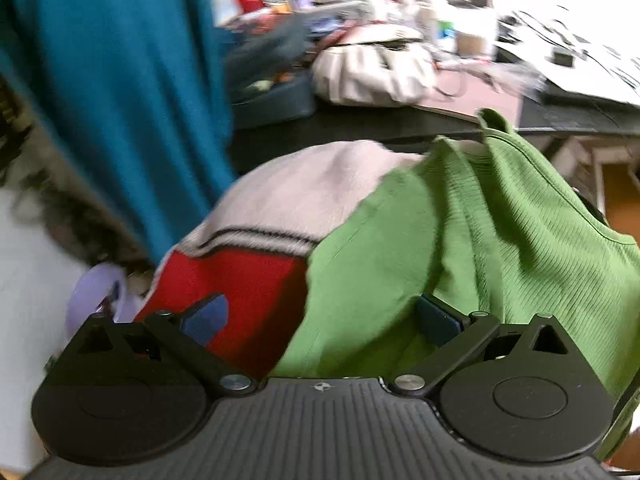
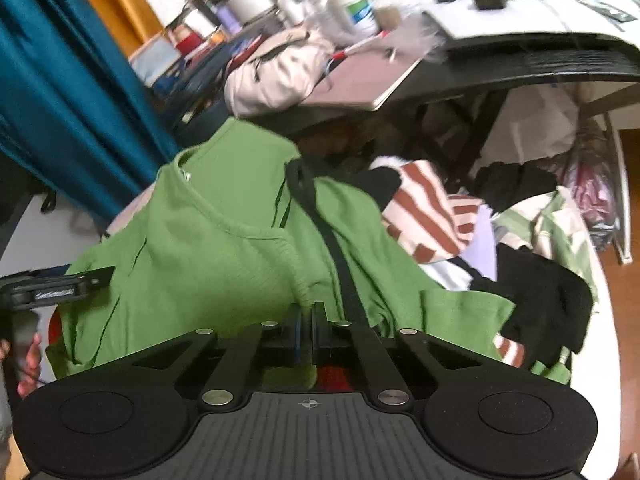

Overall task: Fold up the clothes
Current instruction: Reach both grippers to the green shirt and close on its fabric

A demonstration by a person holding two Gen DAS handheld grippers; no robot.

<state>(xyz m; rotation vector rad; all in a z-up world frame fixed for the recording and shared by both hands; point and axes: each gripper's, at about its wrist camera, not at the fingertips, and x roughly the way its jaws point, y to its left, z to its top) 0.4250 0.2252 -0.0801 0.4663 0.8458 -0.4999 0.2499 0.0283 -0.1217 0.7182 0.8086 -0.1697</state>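
**Green top pinched on the right, left fingers spread**

The green ribbed top (image 2: 224, 248) lies bunched on top of the clothes pile, its neckline turned toward the teal curtain (image 2: 60, 80). My right hand-held gripper (image 2: 306, 332) has its fingers pressed together on a fold of that green cloth, with a black strap (image 2: 340, 256) running up just beside them. My left hand-held gripper (image 1: 320, 320) is spread wide, one blue pad (image 1: 206, 320) over a red and pale sweater (image 1: 248, 276), the other against the green top (image 1: 480, 240); it grips nothing. To the right of the pile lie a brown-striped garment (image 2: 432, 208) and black clothing (image 2: 548, 300). Behind stands a cluttered dark bench (image 2: 560, 66) carrying a cream bag (image 2: 276, 76).
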